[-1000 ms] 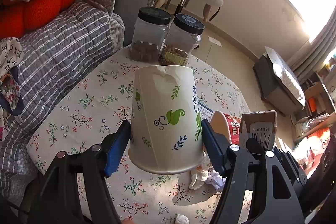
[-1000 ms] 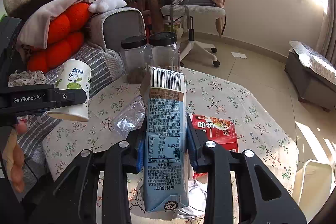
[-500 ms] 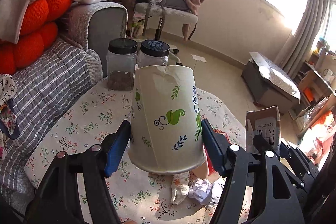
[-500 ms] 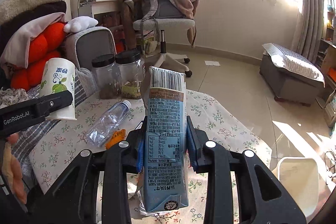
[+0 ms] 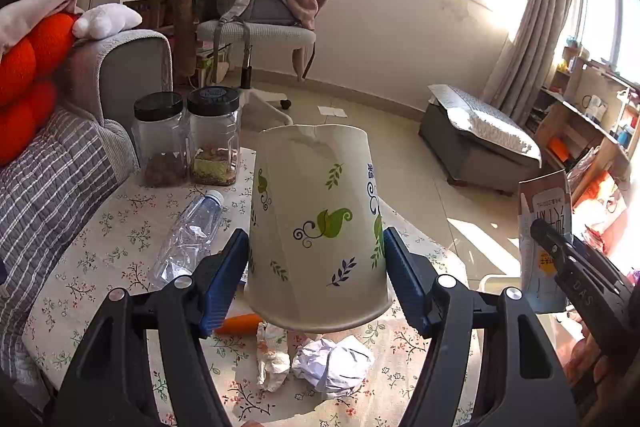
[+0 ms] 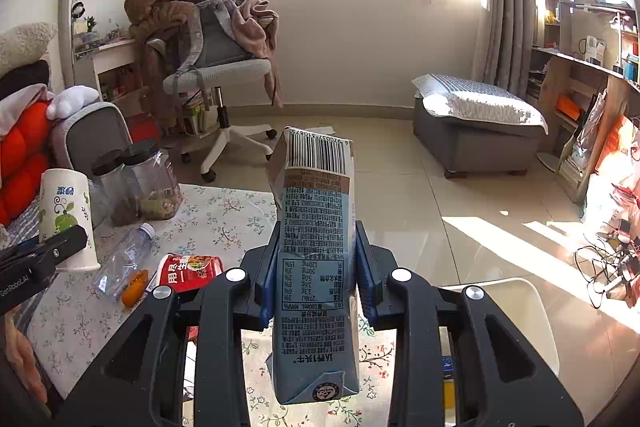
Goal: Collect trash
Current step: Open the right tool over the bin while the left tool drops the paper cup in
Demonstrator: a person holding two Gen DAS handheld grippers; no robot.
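My left gripper [image 5: 316, 267] is shut on an upside-down white paper cup [image 5: 318, 223] with green leaf prints, held above the floral table [image 5: 100, 247]. My right gripper [image 6: 316, 267] is shut on a blue and brown milk carton [image 6: 316, 255], held upright over the table's right edge. The carton also shows in the left wrist view [image 5: 544, 227], and the cup in the right wrist view [image 6: 66, 215]. On the table lie a crushed clear bottle [image 5: 188, 235], crumpled white paper [image 5: 332, 367], an orange scrap [image 6: 134, 287] and a red packet [image 6: 188, 271].
Two black-lidded jars [image 5: 186, 139] stand at the table's far edge by a grey sofa [image 5: 52, 163]. A white bin [image 6: 500, 307] sits on the floor right of the table. An office chair [image 6: 216, 67] and a grey ottoman [image 6: 476, 131] stand beyond.
Both grippers have risen and turned right, away from the sofa, each keeping its hold. The bottle and the white bin have come into view.
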